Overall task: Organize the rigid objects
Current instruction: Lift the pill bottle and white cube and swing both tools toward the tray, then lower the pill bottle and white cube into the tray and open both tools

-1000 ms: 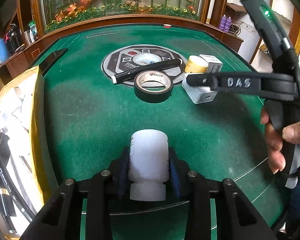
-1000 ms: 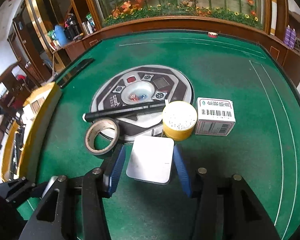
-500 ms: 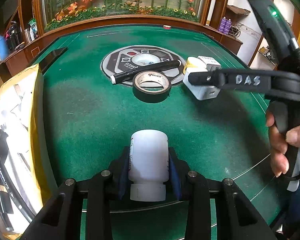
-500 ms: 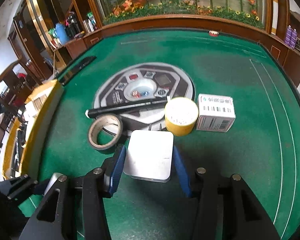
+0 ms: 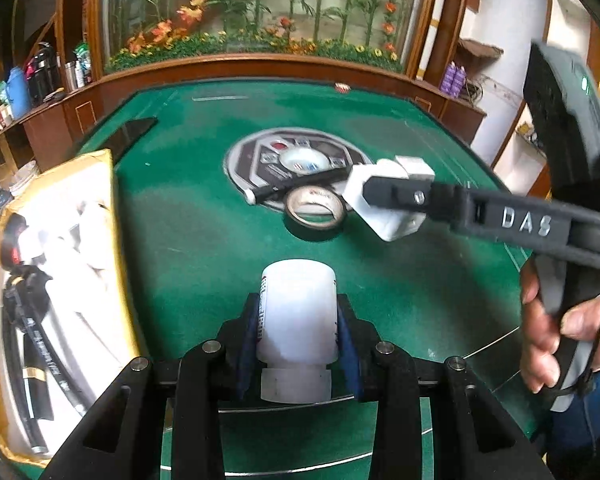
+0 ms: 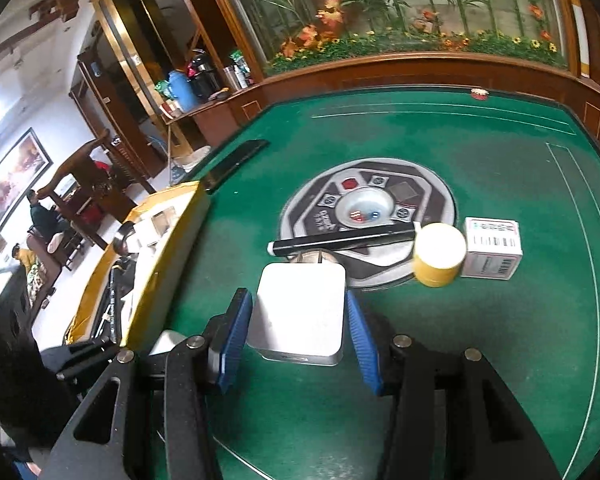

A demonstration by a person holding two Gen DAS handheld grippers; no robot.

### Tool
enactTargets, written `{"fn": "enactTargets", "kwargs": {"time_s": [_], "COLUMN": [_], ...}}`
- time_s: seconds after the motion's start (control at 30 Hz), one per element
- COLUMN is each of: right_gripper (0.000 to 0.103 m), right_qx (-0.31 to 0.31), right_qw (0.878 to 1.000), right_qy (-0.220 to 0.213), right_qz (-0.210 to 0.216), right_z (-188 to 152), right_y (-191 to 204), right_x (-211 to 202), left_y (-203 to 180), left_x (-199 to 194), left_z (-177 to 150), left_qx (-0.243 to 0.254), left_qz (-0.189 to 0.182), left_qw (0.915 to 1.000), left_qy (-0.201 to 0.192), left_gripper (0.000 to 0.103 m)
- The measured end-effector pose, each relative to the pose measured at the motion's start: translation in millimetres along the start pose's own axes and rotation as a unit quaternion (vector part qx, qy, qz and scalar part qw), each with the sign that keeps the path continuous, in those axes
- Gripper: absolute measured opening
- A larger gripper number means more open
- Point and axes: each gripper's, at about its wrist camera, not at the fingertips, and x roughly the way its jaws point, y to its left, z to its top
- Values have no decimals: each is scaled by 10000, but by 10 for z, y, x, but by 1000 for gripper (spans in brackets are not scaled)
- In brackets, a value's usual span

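Your left gripper (image 5: 298,336) is clamped on a white plastic bottle (image 5: 298,316), its blue pads pressed against both sides, and the bottle is lifted above the green surface (image 5: 188,256). Your right gripper (image 6: 300,336) grips a white square charger (image 6: 302,312), pads against its two edges; from the left wrist camera the charger (image 5: 384,208) hangs clear of the surface in front of the roll of tape (image 5: 315,212).

On the surface past the charger, a black marker (image 6: 340,240) lies across the round centre panel (image 6: 428,208). Just right of the marker's end stands a yellow jar (image 6: 439,255), and a small white box (image 6: 492,253) appears to touch it, though the blur makes that hard to confirm. An open yellow box (image 5: 56,280) sits at the left edge.
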Motion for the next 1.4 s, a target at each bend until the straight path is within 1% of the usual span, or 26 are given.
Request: {"fn": "enactTargets", "kwargs": {"time_s": [0.13,0.33,0.47,0.67,0.73,0.77,0.8,0.87,0.9,0.97,1.07,1.1,1.13,1.17,1.2,1.27,1.3,1.37,1.4], "right_gripper": [47,47,47,46,17,17,16,15,15,15,15,16,25,32,40,42,46,49,55], "right_qx": [40,38,-194,-579,-815,-900,-989,-1129,-1146,-1103,-1021,-920,-857,-768,-731,-623,-522,-388,-496], "right_qw": [9999,9991,9978,9925,9896,9877,9868,9863,9857,9852,9854,9861,9869,9887,9897,9914,9927,9937,9932], "right_qy": [-18,5,11,225,277,320,319,366,391,443,544,617,651,711,761,740,764,795,789], "right_qz": [146,418,636,1052,1150,1237,1241,1142,1175,1231,1252,1242,1200,1072,967,879,779,691,698], "right_z": [-5,-25,-49,-59,-67,-68,-69,-61,-60,-63,-50,-51,-68,-97,-136,-222,-264,-339,-395], "right_y": [37,224,514,1082,1317,1426,1555,1685,1732,1727,1589,1490,1432,1330,1262,1068,961,797,759], "right_x": [-1,22,61,238,304,332,363,426,458,490,472,443,414,370,334,197,130,19,-38], "left_y": [212,711,1073,1516,1618,1675,1706,1747,1765,1789,1832,1851,1865,1879,1890,1895,1899,1885,1871], "left_x": [-194,-457,-584,-642,-623,-603,-589,-565,-555,-544,-565,-573,-572,-576,-575,-570,-559,-543,-540], "left_z": [8,-50,-142,-318,-392,-432,-455,-492,-515,-533,-554,-563,-568,-576,-581,-583,-582,-576,-575], "left_qx": [-219,-726,-1100,-1559,-1670,-1736,-1765,-1806,-1818,-1792,-1760,-1767,-1781,-1796,-1807,-1810,-1814,-1794,-1772], "left_qz": [61,387,641,1063,1112,1146,1174,1194,1184,1173,1235,1228,1218,1215,1217,1199,1182,1149,1125], "left_qw": [9995,9954,9902,9803,9783,9769,9762,9754,9753,9761,9759,9759,9758,9755,9753,9754,9756,9764,9771], "left_qy": [-207,-481,-578,-585,-516,-482,-455,-420,-407,-369,-369,-374,-369,-369,-370,-371,-364,-355,-354], "left_gripper": [38,38,38,38,38,38,38,38,38,38,38,38,38,38,38,38,38,38,38]}}
